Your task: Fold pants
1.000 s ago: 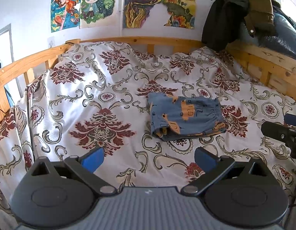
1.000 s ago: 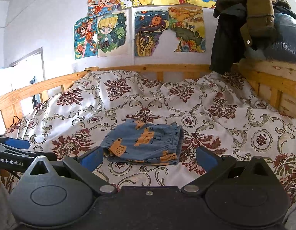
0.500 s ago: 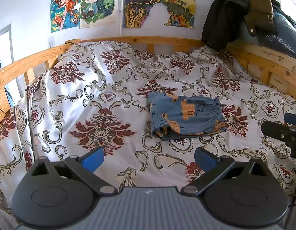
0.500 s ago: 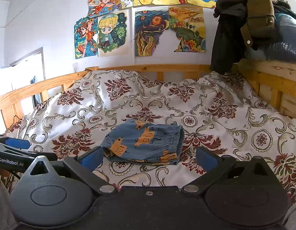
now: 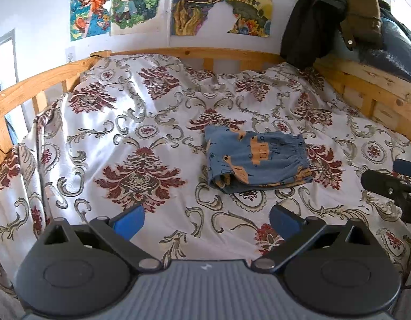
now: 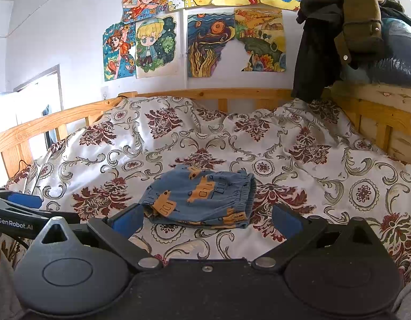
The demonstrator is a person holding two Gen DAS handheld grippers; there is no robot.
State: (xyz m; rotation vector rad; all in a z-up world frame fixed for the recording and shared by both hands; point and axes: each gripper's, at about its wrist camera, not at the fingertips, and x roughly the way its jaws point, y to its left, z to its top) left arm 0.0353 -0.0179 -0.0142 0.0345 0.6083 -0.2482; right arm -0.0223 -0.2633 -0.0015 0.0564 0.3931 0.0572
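Two grippers: left gripper (image 5: 206,220) and right gripper (image 6: 207,220) wide open, holding nothing.
Pants (image 6: 200,197): folded small, ahead of both.
Left: likely nothing.

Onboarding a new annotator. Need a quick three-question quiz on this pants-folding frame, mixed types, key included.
1. True or false: the left claw is shut on the blue pants.
2. Multiple choice: the pants lie on A) the bare wooden bed rail, B) the floral bedspread, C) the pile of dark clothes.
3. Fill in: in the right wrist view, the elastic waistband of the pants points toward the ____ side of the picture.

Key
1. False. Both the left claw and the right claw are open and hold nothing, short of the pants.
2. B.
3. Right.
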